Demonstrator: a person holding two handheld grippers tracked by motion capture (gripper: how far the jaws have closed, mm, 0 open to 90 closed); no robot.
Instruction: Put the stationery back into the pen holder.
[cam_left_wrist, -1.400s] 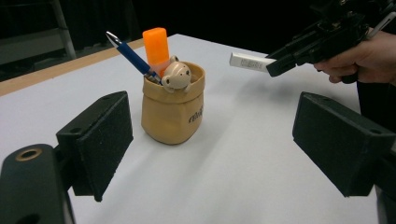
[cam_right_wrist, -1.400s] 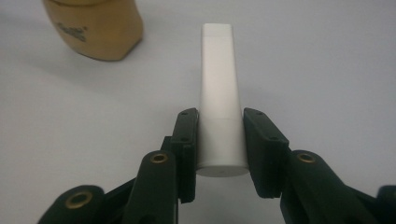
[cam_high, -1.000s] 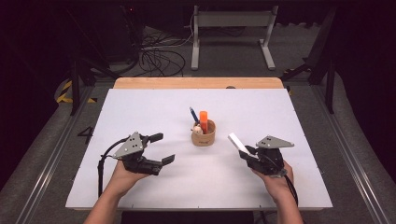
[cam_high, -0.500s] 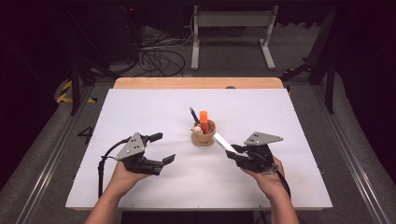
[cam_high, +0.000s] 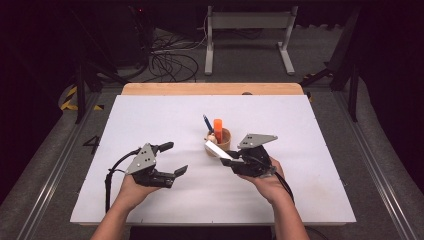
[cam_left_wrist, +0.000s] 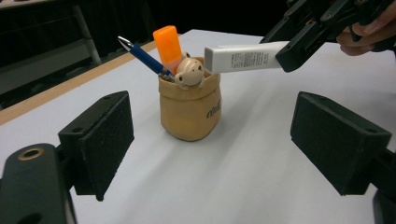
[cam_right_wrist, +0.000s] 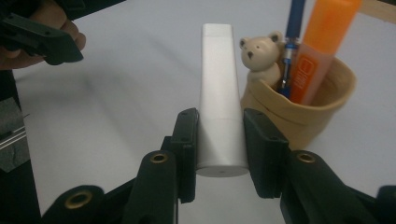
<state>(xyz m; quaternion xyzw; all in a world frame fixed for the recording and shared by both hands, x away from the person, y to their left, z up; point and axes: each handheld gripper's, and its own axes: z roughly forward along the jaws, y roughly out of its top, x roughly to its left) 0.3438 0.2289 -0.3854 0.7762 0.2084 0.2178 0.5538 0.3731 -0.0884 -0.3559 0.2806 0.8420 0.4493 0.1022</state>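
The right gripper (cam_high: 226, 159) has carried the white tube (cam_high: 218, 150) across the counter (cam_high: 310, 130) toward the tan holder (cam_high: 223, 140): a second ago it sat well to the right of the holder, and now the tube's free end reaches the holder's near rim. Its jaws pinch the tube by the flat sides near the capped end, as the right gripper view shows, with the tube (cam_right_wrist: 219, 98) running straight out from between the pads and ending just beside the small bear figure (cam_right_wrist: 258, 52) on the holder's (cam_right_wrist: 308, 116) edge. In the left gripper view the tube (cam_left_wrist: 245, 57) lies nearly level, its square end just above and beside the bear (cam_left_wrist: 189, 73), clear of the holder's (cam_left_wrist: 190, 112) mouth and not yet inside. The holder still carries the blue pen (cam_high: 207, 123) and the orange marker (cam_high: 218, 127), standing as before. The left gripper (cam_high: 170, 159) rests where it was, left of the holder and a little nearer the person, its jaws spread wide with nothing between them and aimed at the holder. The holder itself stands in the same spot, near the middle of the counter.
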